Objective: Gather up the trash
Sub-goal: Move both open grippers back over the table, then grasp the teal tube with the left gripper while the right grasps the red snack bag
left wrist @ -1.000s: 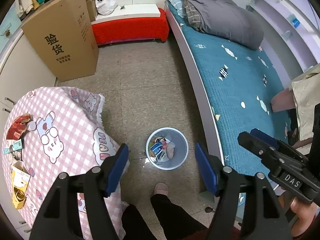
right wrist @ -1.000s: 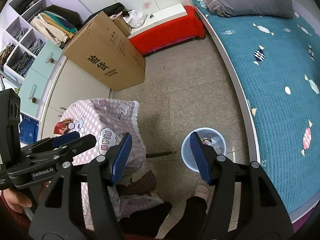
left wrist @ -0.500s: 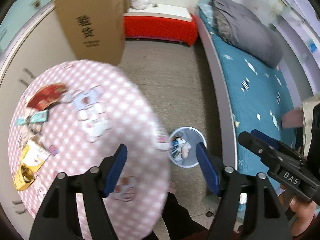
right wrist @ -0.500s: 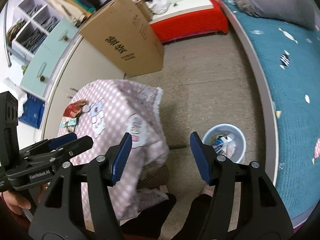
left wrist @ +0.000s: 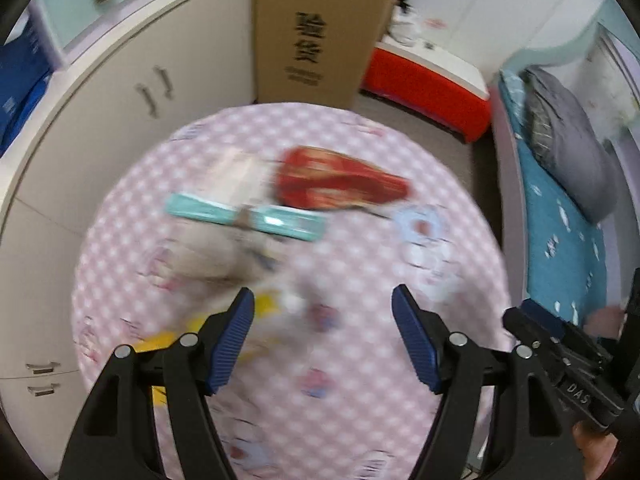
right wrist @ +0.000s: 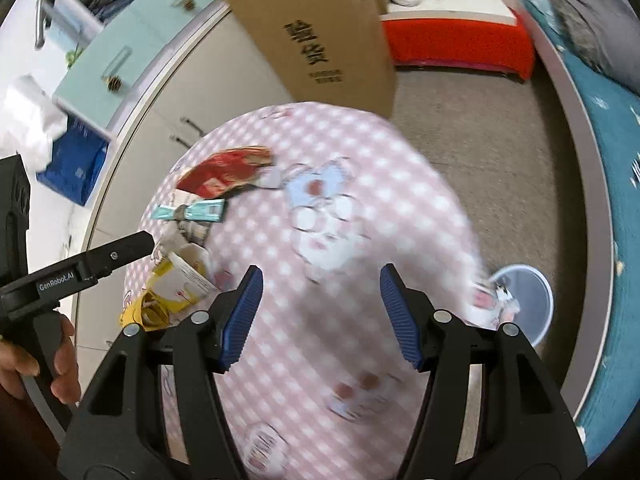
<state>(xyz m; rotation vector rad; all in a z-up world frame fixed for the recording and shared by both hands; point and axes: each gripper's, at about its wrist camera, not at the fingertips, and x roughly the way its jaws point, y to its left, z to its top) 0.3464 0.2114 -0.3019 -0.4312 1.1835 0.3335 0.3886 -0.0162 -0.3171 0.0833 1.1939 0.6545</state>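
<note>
— What lies on the round table with the pink-and-white checked cloth?

— A cluster of litter on its side nearest the cream cupboard doors. There is a crumpled red foil snack packet, a flat teal wrapper just beside it toward the table's near side, and then a yellow-and-white opened carton close to the table's edge (the left wrist view is too blurred to sort the pieces between them).

— And the grippers?

— Both hang above the table. The left gripper has its blue pads spread wide with nothing between them — only tablecloth shows below, with the yellow carton at its left finger. The right gripper is likewise parted and empty, over the middle of the table, apart from the litter.

— Where is the bin?

— The round pale-blue wastebasket stands on the grey floor just off the table's edge, on the side toward the bed with the teal quilt; some rubbish already shows inside it.

— Anything else around the table?

— A tall brown cardboard box with black printed characters stands just beyond the table's far edge, and a low red-covered bench sits further off beside it.
</note>
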